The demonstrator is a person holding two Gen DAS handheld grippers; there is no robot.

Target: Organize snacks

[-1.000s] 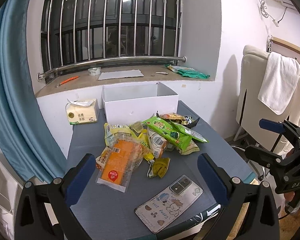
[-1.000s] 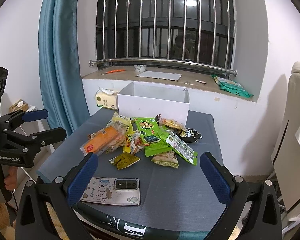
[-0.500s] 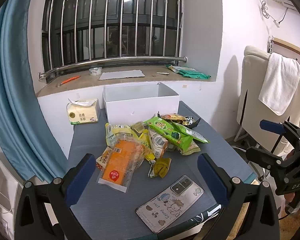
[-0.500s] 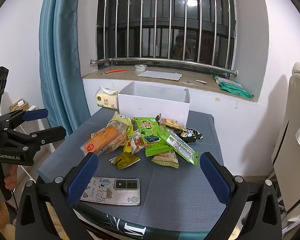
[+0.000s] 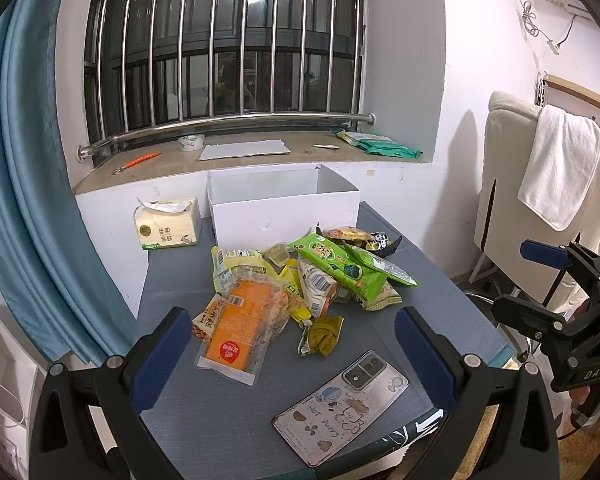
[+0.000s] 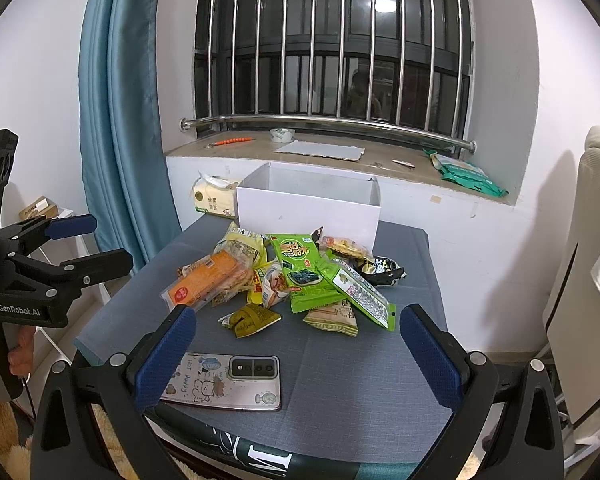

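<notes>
Heap of snack packets (image 5: 300,280) in the middle of the grey table (image 5: 204,412), just in front of the open white box (image 5: 284,204). Light, crinkly, slippery film by the look of it; probably soft and crushable inside, so best pinched at a sealed edge or corner, not across the belly. Orange packet (image 5: 240,330) nearest on the left side, flat and partly overlapping its neighbours; small olive packet (image 5: 320,336) loose at the front, apart from the rest and likely easiest to lift first. Phone (image 5: 340,400) flat at the near edge, between heap and tongs. Left gripper (image 5: 296,354) spread wide, empty, low over the near edge, short of the heap. Right gripper (image 6: 296,354) likewise wide and empty, facing the heap across the phone.
</notes>
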